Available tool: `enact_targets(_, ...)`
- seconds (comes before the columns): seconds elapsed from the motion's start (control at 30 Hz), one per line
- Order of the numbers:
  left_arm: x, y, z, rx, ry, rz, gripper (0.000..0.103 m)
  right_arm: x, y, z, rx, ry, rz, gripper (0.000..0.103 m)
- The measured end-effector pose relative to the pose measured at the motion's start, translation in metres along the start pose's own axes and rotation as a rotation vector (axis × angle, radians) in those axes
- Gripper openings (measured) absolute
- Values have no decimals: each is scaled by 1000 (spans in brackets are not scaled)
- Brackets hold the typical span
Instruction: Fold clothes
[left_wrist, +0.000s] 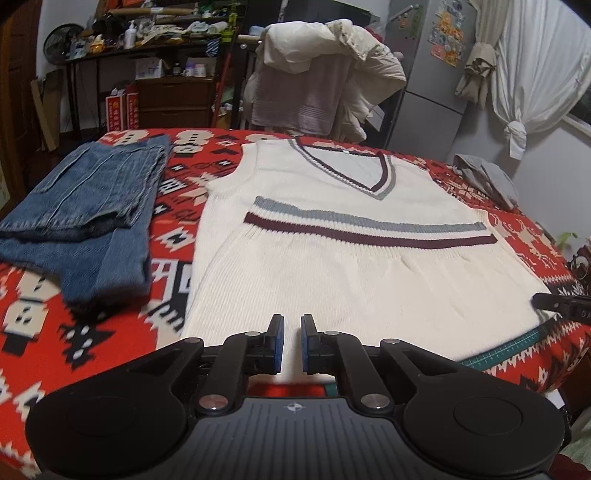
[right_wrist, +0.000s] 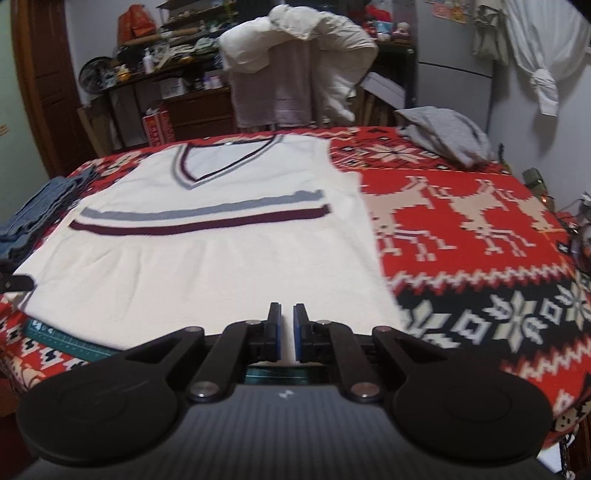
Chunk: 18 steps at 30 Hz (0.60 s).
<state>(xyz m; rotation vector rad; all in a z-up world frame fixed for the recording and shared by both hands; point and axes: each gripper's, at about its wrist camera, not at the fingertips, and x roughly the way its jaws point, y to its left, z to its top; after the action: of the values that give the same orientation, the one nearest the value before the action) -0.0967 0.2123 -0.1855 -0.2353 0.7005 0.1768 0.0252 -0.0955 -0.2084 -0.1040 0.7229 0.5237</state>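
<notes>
A cream knitted vest (left_wrist: 332, 266) (right_wrist: 207, 266) with a V-neck and grey-blue and maroon stripes lies flat on a red patterned blanket (left_wrist: 177, 229) (right_wrist: 480, 221), hem towards me. My left gripper (left_wrist: 292, 332) hovers over the hem's left part, its blue pads a narrow gap apart with only flat vest showing between them. My right gripper (right_wrist: 287, 321) is over the hem's right part, its pads likewise a narrow gap apart and holding nothing. A black piece of each gripper shows at the edge of the other's view.
Folded blue jeans (left_wrist: 85, 206) (right_wrist: 33, 214) lie left of the vest. A crumpled grey garment (left_wrist: 487, 177) (right_wrist: 443, 133) sits at the far right corner. A green cutting mat (left_wrist: 509, 347) (right_wrist: 66, 343) peeks out under the hem. A chair piled with clothes (left_wrist: 317, 74) stands behind the table.
</notes>
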Motion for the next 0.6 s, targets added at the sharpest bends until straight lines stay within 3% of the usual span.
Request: enact_targets(0.6,57,-3,45,39,24,10,8,57,37,45,-50,6,51,7)
